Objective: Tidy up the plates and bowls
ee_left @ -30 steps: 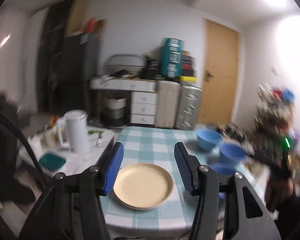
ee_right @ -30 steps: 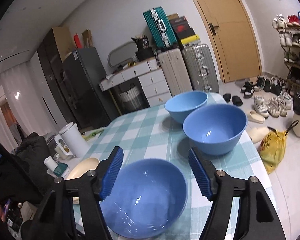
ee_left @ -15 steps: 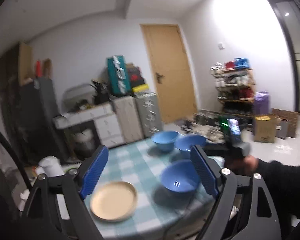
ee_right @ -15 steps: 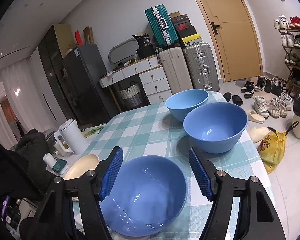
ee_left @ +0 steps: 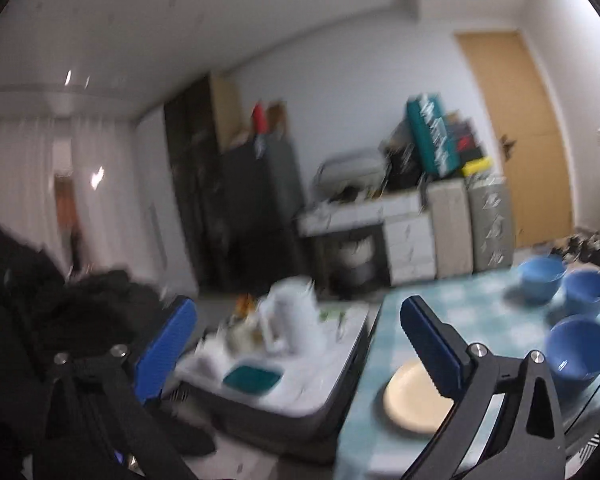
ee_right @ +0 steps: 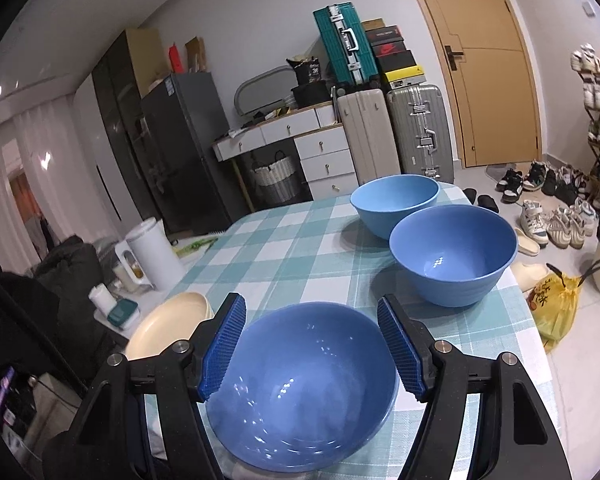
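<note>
On the checked table [ee_right: 300,240] | our right gripper [ee_right: 312,344] open astride the nearest blue bowl [ee_right: 304,392], pads off it | our left gripper [ee_left: 296,344], jaws just opened wide, empty | cream plate [ee_right: 172,324] beside | other two bowls [ee_right: 452,252] unstacked | we judge most sorting remains

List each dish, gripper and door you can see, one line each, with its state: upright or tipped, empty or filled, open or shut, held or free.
Nearest blue bowl: upright, empty, between the right gripper's fingers.
Middle blue bowl: upright, empty, free.
Far blue bowl: upright, free.
Cream plate: flat on the table, empty, free.
Left gripper: open wide, its jaws have just been opening, nothing between them.
Right gripper: open, not visibly pressing the bowl.
Wooden door: shut.
</note>
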{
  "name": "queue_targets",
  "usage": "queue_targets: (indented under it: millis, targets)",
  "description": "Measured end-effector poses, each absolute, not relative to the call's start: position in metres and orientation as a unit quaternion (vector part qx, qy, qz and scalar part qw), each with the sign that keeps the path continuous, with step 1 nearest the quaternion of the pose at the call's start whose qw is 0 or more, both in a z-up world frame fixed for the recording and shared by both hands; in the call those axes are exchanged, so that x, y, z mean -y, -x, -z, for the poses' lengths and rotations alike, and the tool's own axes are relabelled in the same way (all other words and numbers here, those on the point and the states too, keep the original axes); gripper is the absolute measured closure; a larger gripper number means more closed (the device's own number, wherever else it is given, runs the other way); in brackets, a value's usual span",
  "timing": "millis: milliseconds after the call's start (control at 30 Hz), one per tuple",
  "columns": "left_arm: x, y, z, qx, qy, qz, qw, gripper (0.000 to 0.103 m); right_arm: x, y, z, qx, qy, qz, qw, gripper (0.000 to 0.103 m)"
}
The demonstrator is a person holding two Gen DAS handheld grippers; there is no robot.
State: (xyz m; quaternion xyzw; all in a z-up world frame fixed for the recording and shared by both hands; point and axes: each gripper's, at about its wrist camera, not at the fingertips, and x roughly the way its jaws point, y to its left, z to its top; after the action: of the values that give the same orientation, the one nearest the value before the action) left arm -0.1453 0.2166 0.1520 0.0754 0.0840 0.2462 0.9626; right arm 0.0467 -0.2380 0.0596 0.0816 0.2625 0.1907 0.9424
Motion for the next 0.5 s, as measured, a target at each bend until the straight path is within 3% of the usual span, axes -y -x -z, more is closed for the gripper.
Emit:
queue_targets:
  millis: [267,367,500]
  targets:
    - [-0.203,0.172,-0.074,-0.139,-0.094,-0.179,0.969,0.0,0.234,-0.054,-0.05,-0.28,-0.072,-0.186,0.939,0.032]
    - [-0.166,0.187,-0.077,-0.127,-0.13,-0.128,0.975,0.0,0.23,-0.058,-0.047,-0.285,-0.068,-0.184,0.938,0.032]
    - [-0.111,0.196,-0.12,-0.077,-0.144,-0.029,0.986,0.0,0.226,-0.059,-0.047,-0.284,-0.059,-0.183,0.939,0.032]
